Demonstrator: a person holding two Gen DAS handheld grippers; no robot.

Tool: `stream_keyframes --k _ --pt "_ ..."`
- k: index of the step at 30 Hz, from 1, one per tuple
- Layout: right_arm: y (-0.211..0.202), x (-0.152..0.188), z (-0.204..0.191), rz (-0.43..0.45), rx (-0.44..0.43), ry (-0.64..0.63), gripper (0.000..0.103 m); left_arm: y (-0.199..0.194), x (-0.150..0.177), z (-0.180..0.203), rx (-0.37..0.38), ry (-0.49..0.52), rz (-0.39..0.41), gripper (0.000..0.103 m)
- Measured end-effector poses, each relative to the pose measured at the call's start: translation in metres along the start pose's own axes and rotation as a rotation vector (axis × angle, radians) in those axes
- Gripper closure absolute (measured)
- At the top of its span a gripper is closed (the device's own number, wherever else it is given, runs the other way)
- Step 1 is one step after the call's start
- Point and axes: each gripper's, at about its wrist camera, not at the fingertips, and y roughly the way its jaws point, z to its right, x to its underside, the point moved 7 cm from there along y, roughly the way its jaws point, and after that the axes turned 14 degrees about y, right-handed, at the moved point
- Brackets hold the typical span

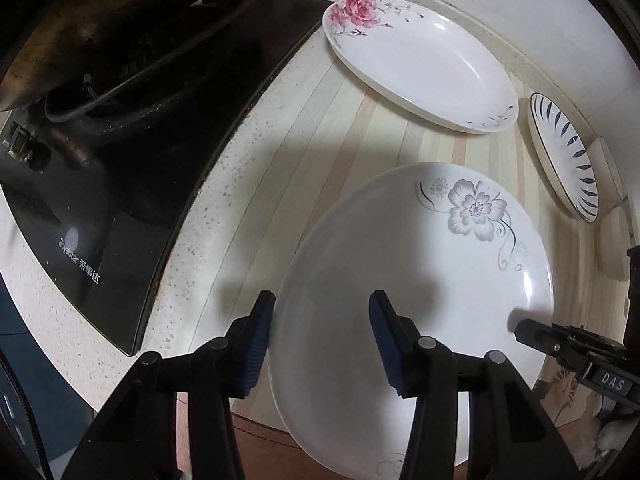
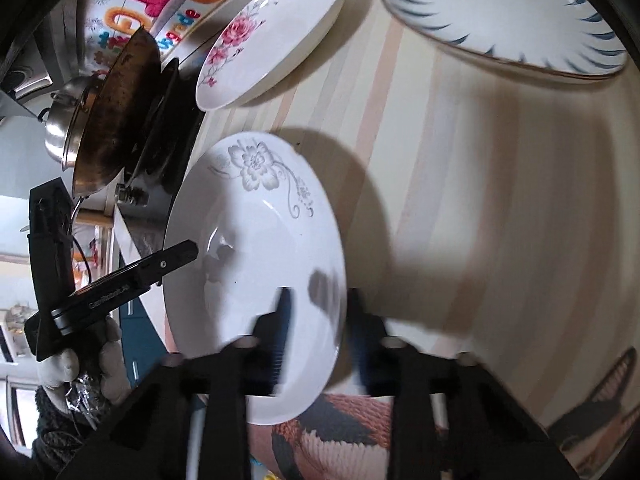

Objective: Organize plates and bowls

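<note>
Your left gripper [image 1: 322, 340] sits at the bottom centre of its own view with its jaws spread apart, straddling the near left rim of the grey-flower plate [image 1: 440, 280]: one blue pad lies outside the rim, the other over the plate's white inside. Neither pad visibly presses the china.

Your right gripper [image 2: 320, 336] is at the bottom centre of its view, also spread wide, with the plate's [image 2: 256, 248] lower right edge running between its fingers. The fingers there are motion-blurred, so you cannot tell whether they touch the rim. In the left wrist view this same gripper [image 1: 524, 330] pokes in from the right edge, its tip over the plate's right rim.

The grey-flower plate fills the lower middle of both views and overhangs the near edge of the striped mat [image 1: 320, 140].

Further out, the pink-rose plate [image 1: 416, 64] lies on the mat at the upper centre of the left view, well apart from the plate between your jaws. The blue-leaf plate [image 1: 564, 156] rests at the right edge, just beside the pink-rose one; in the right view it occupies the upper right [image 2: 504, 16].

The black stove [image 1: 120, 184] takes up the left side, with a dark wok [image 1: 100, 12] on it at the upper left.
</note>
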Motion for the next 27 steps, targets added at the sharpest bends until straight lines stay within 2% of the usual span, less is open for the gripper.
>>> stream_keyframes --k 7,11,20,25,27 --pt "-0.004 0.004 0.001 -0.009 0.023 -0.01 0.08 -0.005 0.004 0.001 0.002 -0.024 0.015 0.062" --pt "-0.015 0.007 0.007 -0.002 0.024 -0.016 0.08 -0.015 0.003 0.016 -0.004 -0.011 0.029 0.062" --pt "-0.068 0.023 0.035 0.04 0.021 0.009 0.08 -0.043 0.006 0.069 0.032 0.05 0.06 0.062" --pt "-0.101 0.035 0.066 0.069 0.039 0.035 0.08 -0.051 0.01 0.11 0.064 0.102 0.065 0.062" --pt "-0.112 0.039 0.082 0.084 0.045 0.06 0.08 -0.045 0.002 0.121 0.076 0.118 0.057 0.062"
